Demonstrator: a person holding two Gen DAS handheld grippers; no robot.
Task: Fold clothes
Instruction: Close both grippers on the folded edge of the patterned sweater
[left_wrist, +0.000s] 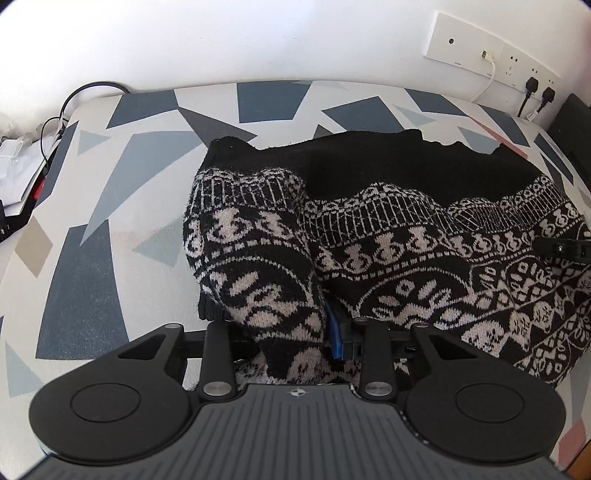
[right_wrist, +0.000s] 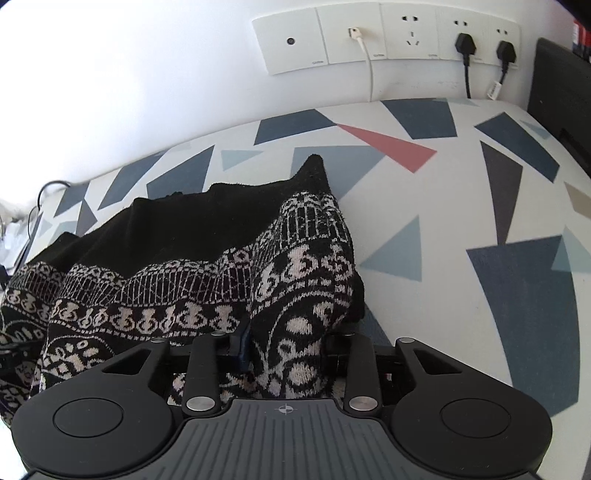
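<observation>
A: We see the left gripper (left_wrist: 291, 332) pinching a fold of the patterned sweater (left_wrist: 388, 236); cloth bunches between its jaws.

B: And the right gripper (right_wrist: 286, 350) grips the other end; the sweater spans between them.

Geometric-patterned tabletop (left_wrist: 110, 192) bears a patterned sweater (left_wrist: 388, 240).

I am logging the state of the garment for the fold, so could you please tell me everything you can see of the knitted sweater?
The sweater is a thick knit, plain black at its far part and banded below with cream-and-black patterns. It lies bunched and partly folded on the geometric-print surface, its far edge uneven. The left gripper pinches one near fold and the right gripper another, each with fabric filling the space between its fingers.
</observation>
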